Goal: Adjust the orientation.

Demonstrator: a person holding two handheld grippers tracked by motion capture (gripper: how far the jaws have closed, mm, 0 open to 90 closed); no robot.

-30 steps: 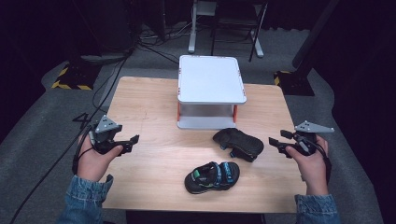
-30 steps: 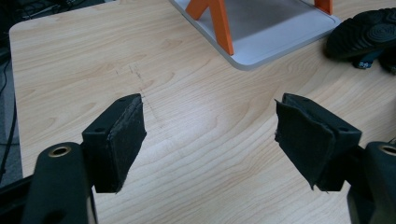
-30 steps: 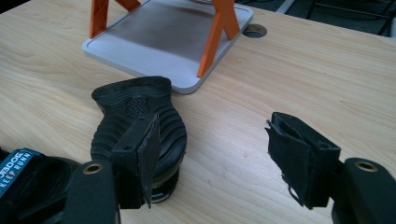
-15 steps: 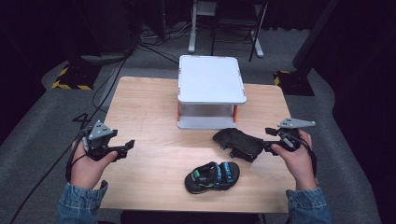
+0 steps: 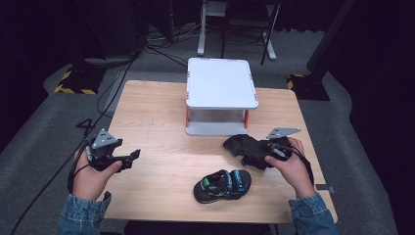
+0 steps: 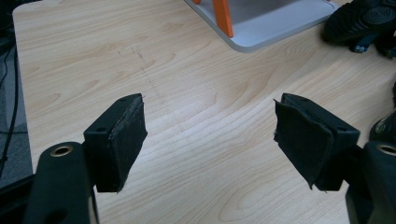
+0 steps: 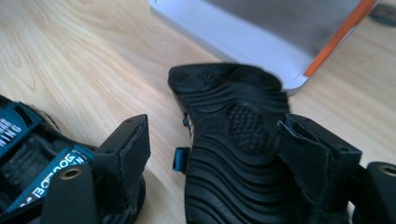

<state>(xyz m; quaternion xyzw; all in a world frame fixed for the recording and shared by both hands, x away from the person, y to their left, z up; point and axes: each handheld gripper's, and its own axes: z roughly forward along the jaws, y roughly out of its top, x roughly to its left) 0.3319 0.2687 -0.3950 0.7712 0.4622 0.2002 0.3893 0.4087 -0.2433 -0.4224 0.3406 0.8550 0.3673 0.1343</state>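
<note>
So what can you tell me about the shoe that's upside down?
The upside-down sandal is black, lying sole up on the wooden table, just in front of the white stand. Its rubbery-looking sole has wavy ridges and a patterned patch in the middle. A small blue strap loop pokes out at its side. The right gripper has its open jaws either side of it, not yet squeezing.

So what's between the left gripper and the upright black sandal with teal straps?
Just bare wooden table between left gripper and sandal, in the high view.

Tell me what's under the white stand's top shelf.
Under the white stand, two orange legs and a grey base plate show, bare at the front; farther back is covered by the top.
</note>
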